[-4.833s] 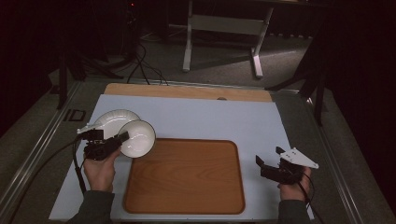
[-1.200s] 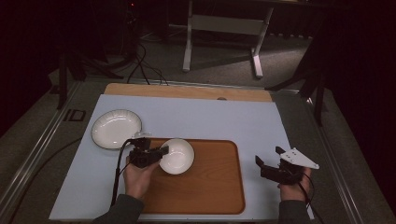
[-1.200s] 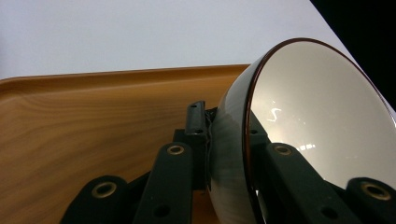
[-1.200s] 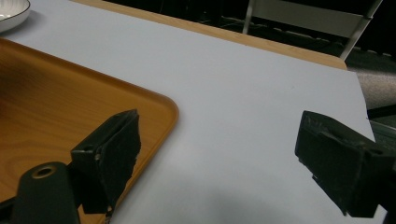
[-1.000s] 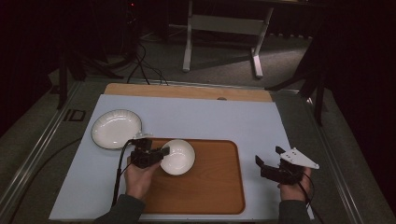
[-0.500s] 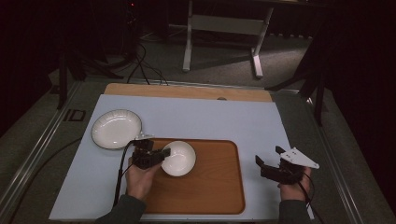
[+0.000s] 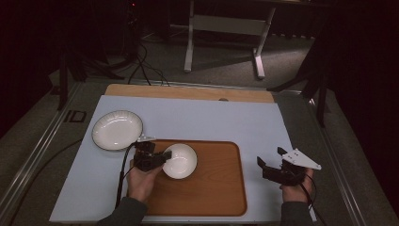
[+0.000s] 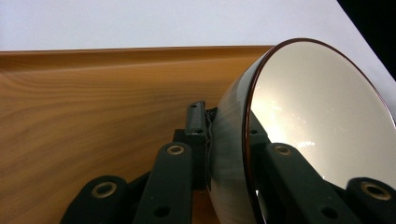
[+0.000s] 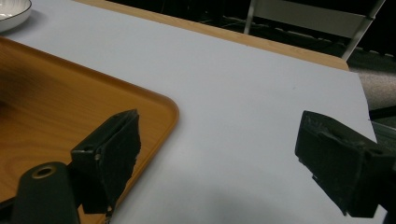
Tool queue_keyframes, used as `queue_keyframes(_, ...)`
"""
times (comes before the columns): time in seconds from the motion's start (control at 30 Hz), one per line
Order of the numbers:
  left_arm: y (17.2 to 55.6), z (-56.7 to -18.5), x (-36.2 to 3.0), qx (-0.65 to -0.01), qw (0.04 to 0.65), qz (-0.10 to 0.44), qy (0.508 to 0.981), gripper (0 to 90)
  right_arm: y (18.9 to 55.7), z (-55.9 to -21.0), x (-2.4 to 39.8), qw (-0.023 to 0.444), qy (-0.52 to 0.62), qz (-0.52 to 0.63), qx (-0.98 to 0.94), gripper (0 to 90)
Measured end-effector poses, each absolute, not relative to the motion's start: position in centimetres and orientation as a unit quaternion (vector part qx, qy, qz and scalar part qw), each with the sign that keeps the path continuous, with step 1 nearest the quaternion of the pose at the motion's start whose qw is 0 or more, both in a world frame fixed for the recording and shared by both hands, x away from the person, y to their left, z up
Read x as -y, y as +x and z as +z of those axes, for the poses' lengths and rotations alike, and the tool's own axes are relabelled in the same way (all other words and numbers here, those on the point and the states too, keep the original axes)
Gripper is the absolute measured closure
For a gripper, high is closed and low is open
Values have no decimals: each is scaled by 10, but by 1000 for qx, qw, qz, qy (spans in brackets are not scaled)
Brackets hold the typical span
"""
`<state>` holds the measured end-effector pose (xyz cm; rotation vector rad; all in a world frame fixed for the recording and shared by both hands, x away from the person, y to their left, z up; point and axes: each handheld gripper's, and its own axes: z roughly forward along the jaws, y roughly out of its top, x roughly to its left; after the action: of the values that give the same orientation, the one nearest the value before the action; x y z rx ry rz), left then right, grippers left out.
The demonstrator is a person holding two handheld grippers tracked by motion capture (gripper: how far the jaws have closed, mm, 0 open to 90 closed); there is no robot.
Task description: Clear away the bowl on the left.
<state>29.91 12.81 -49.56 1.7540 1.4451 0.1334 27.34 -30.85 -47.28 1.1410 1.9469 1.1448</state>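
The left gripper (image 7: 162, 157) is pinching the white bowl's (image 7: 179, 160) rim, bowl ahead of its jaws over the wooden tray (image 7: 216, 188). Judged best: lowering it flat before releasing. The right gripper (image 7: 272, 162) is idling, jaws spread.

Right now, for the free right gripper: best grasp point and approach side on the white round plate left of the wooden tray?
Probably the raised rim of the white round plate, on the edge nearest the wooden tray. It lies flat on the pale blue mat, shallow and wide, so only the rim fits between jaws. Come in low from the tray side with the open right gripper, one jaw above and one below the rim.
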Motion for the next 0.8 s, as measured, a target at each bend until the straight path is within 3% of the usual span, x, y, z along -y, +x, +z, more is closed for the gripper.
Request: queue_keyframes(0.8, 298, -506, -127, -586, 397, 44, 705, 795, 273, -472, 309, 301, 430, 433, -733, 137)
